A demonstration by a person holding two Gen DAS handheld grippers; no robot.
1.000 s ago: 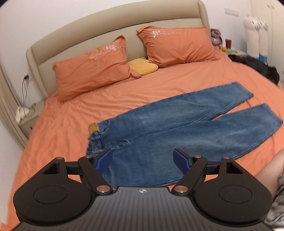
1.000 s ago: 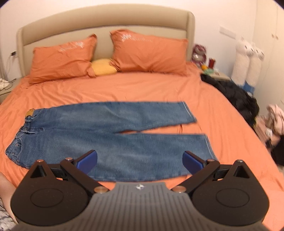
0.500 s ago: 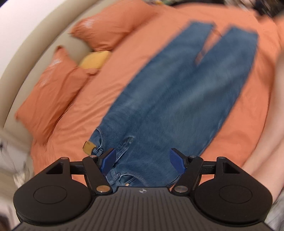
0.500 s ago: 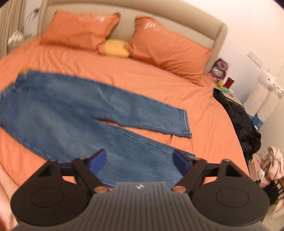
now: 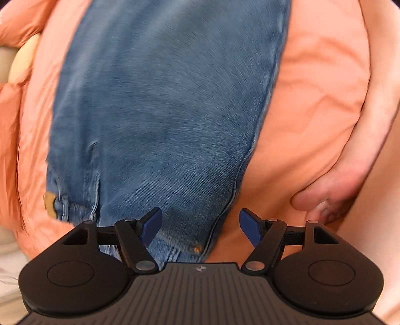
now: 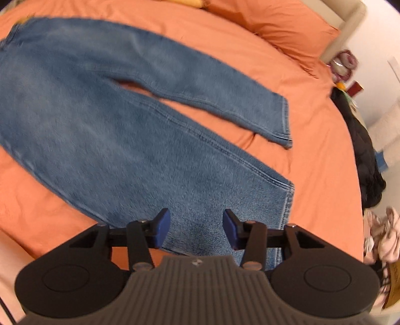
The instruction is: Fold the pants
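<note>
Blue jeans (image 5: 165, 105) lie flat on the orange bed, legs spread apart (image 6: 105, 140). In the left wrist view the waistband with its tan label (image 5: 50, 207) is at the lower left. My left gripper (image 5: 200, 228) is open, low over the near waist corner by the side seam. In the right wrist view the near leg's hem (image 6: 287, 200) is at the lower right and the far leg's hem (image 6: 285, 125) lies beyond. My right gripper (image 6: 196, 231) is open, just above the near leg close to its hem. Neither holds cloth.
The orange sheet (image 6: 312, 150) covers the bed. An orange pillow (image 6: 282, 22) sits at the headboard. Dark clothing (image 6: 367, 160) lies off the bed's right edge, pale clothes (image 6: 382, 235) below it. The person's bare leg (image 5: 350, 160) is at the right in the left wrist view.
Both grippers have dropped down and forward toward the jeans. The left closed in on the waist corner, the right on the near leg's hem. The right gripper's opening has narrowed somewhat.
</note>
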